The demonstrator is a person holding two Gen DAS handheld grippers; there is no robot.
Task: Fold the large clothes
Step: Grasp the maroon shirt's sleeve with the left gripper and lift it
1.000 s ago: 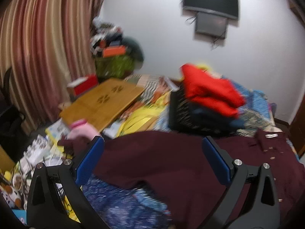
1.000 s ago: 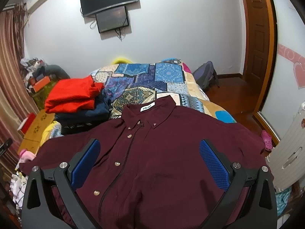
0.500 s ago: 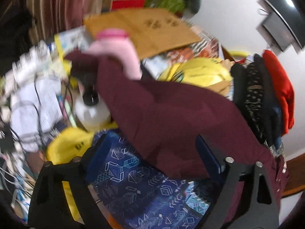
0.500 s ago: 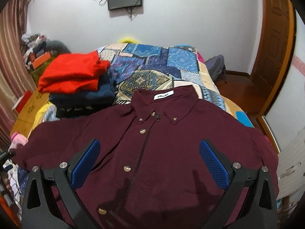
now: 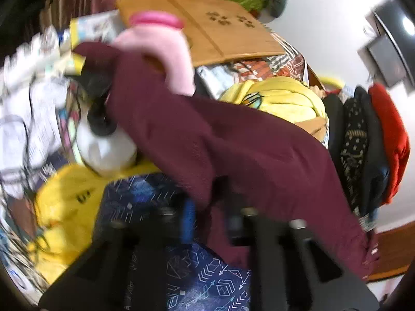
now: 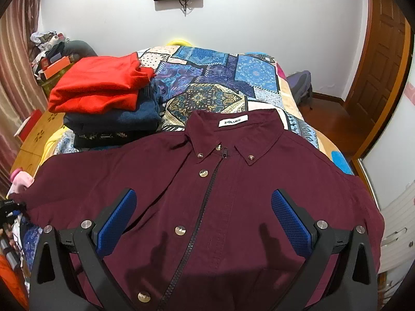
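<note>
Left gripper (image 5: pixel 210 223) jaws pinched on maroon shirt (image 6: pixel 220 207) sleeve edge; right gripper (image 6: pixel 203 223) jaws wide apart, empty, over shirt front. Shirt spread flat on bed (image 6: pixel 233 83), unfolded. Beyond, folded stack (image 6: pixel 103 98) apparently already finished.

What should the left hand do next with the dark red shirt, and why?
Probably lift the sleeve and carry it in over the shirt's front. The left gripper looks shut on the sleeve's edge, though that view is blurred. The shirt lies flat and face up on the bed, sleeve spread out sideways, and the right gripper hangs open above it.
</note>
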